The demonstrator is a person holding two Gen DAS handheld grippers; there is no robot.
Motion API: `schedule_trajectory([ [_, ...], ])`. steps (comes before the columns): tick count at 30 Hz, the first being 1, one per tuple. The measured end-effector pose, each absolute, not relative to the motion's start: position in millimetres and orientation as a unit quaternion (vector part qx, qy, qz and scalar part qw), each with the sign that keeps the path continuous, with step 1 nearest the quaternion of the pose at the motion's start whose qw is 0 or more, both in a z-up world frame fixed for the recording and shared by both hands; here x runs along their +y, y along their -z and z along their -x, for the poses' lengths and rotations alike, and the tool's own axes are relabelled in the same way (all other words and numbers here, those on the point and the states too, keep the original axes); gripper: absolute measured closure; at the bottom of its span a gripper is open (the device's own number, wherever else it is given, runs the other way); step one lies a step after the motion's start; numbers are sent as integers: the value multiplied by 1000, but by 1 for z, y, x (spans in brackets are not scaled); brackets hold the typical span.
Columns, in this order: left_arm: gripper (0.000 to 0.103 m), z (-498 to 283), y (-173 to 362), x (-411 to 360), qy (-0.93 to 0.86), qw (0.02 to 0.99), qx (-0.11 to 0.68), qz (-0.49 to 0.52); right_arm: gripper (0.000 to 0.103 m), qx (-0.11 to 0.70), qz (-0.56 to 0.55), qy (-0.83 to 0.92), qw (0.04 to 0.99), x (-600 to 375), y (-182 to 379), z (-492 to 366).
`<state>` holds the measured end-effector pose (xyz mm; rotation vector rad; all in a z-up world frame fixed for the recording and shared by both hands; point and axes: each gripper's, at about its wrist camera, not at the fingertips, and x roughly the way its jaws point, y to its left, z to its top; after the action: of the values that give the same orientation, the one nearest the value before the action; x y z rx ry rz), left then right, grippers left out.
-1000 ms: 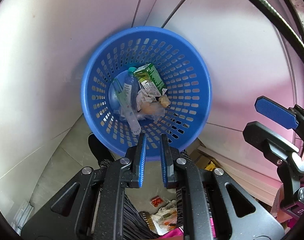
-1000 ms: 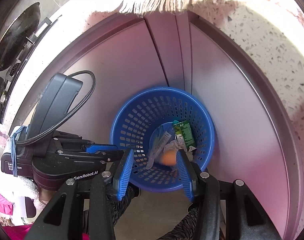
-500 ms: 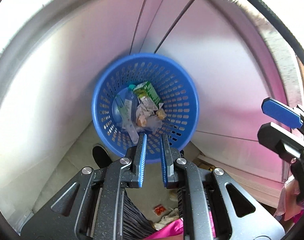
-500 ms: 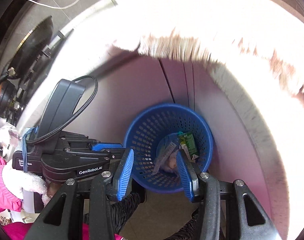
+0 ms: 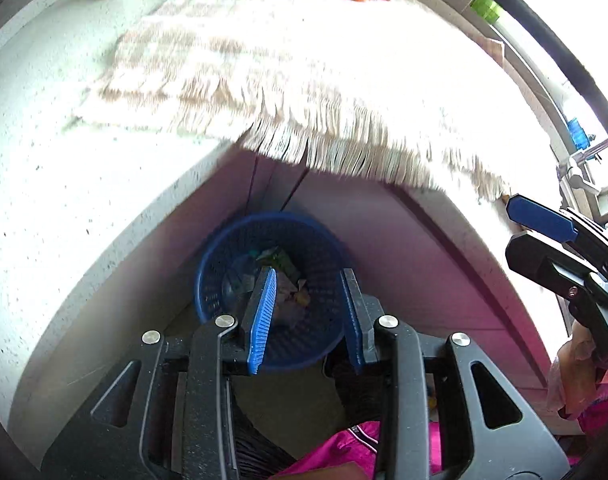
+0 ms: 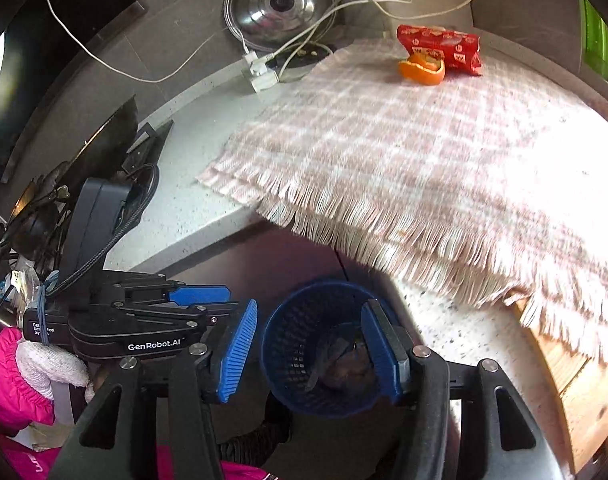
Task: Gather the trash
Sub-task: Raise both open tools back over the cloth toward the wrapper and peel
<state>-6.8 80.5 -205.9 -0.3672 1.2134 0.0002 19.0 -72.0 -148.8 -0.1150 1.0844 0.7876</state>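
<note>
Below the counter edge, the left tool and right tool hang over the blue basket of trash, both empty with jaws opening; orange peel and a red wrapper lie on the counter's fringed cloth.

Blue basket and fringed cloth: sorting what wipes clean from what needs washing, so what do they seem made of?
The blue basket looks like moulded plastic: uniform colour, regular perforated lattice wall, smooth rolled rim. The fringed cloth looks like woven fabric, perhaps cotton: pale pink check pattern, matte, loose thread fringe hanging over the counter edge.
</note>
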Motion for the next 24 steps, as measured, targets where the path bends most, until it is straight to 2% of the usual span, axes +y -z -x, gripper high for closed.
schedule_trajectory([
  [2,72,-1,195,81,1,814,553,177,39,492,50,-364,790,-77,140,-29],
  [11,72,-50,171,74,-3,835,518,184,38,453,52,-353,817,-98,106,-90],
  [13,64,-60,169,70,-6,837,516,185,37,444,58,-353,821,-103,99,-104],
  [14,53,-64,171,70,-9,838,513,187,33,439,62,-353,824,-106,96,-111],
  [15,46,-69,168,69,-10,841,506,189,31,434,66,-353,826,-108,93,-118],
  [17,46,-82,164,68,-10,846,497,191,25,427,69,-355,829,-111,87,-133],
  [24,46,-124,154,62,-16,856,479,193,18,408,98,-370,829,-112,74,-185],
])
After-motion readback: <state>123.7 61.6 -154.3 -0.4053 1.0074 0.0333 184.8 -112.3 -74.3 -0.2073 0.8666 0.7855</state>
